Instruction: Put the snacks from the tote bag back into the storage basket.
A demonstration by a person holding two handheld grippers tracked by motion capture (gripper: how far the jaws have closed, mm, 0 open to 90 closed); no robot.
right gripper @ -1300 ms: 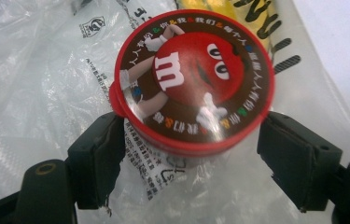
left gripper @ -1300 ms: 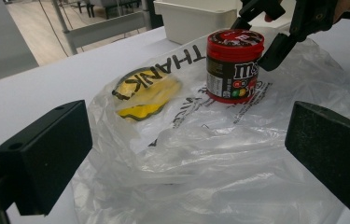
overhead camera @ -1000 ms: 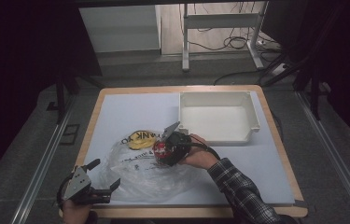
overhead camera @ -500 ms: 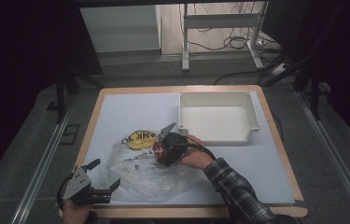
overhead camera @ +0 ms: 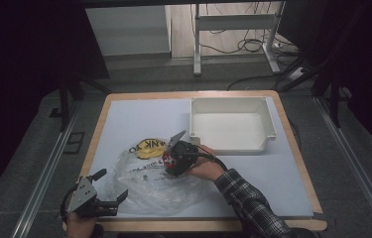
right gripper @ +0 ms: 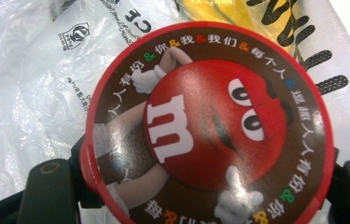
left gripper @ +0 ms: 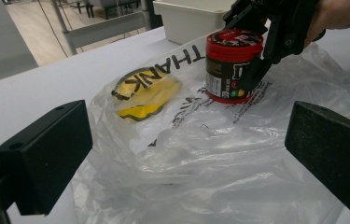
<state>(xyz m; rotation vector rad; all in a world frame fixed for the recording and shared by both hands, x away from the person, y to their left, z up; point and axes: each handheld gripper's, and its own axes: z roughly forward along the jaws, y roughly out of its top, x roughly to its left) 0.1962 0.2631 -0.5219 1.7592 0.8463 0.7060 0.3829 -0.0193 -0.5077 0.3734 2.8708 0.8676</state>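
Observation:
A round red-lidded candy tub [overhead camera: 170,162] [left gripper: 228,65] stands upright on a clear plastic bag [overhead camera: 149,186] [left gripper: 200,154] with black lettering and a yellow print [overhead camera: 146,147]. My right gripper [overhead camera: 177,157] [left gripper: 256,65] grips the tub from the right. Its jaws have just been closing and now press on the tub's sides just under the lid [right gripper: 207,126]. My left gripper [overhead camera: 112,183] [left gripper: 186,158] stands open at the bag's near left corner, jaws wide apart, with only loose bag film lying between them.
A white rectangular tray [overhead camera: 268,116] sits at the back right of the pale table top [overhead camera: 124,119]. The table's wooden front edge [overhead camera: 198,225] runs just behind my left hand. A checked sleeve [overhead camera: 248,203] comes in from the bottom right.
The right gripper and the tub have shifted slightly left over the bag. The left gripper has stayed where it was.

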